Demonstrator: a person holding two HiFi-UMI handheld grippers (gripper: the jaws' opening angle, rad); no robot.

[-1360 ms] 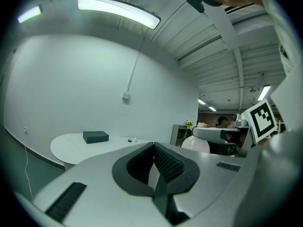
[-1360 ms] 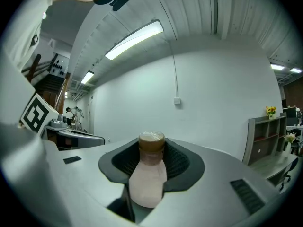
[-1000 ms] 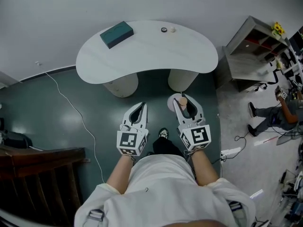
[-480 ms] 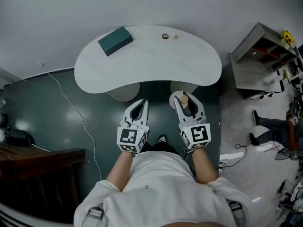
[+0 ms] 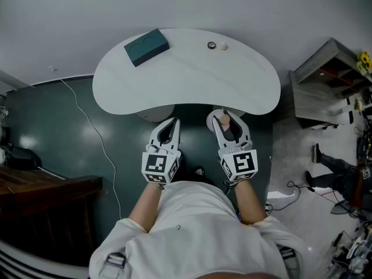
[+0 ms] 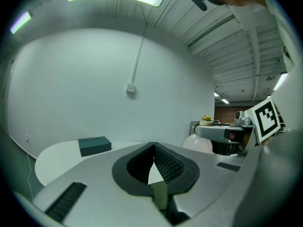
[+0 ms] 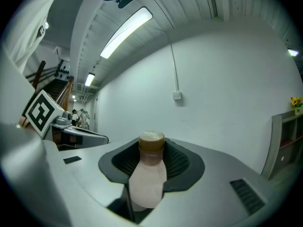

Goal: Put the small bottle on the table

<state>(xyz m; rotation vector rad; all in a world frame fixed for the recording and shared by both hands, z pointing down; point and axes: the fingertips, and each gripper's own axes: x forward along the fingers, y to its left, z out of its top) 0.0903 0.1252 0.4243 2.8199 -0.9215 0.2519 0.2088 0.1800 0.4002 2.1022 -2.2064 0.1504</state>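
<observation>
Head view: the table (image 5: 192, 74) lies nearer than a second ago. The left gripper (image 5: 173, 124) and right gripper (image 5: 224, 120) sit just short of its 6 o'clock edge, with the box (image 5: 146, 47) at 11.
Left gripper view: jaws closed, empty.
Right gripper view: jaws clamp the upright bottle (image 7: 149, 176), not yet over the table.

2 tiny items (image 5: 211, 45) on table (image 5: 192, 77) too small to ID; bottle (image 7: 147, 174) base hidden.

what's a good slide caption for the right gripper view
Right hand-held gripper closed on a small brown-capped bottle, with a white wall and a ceiling light behind.
</observation>
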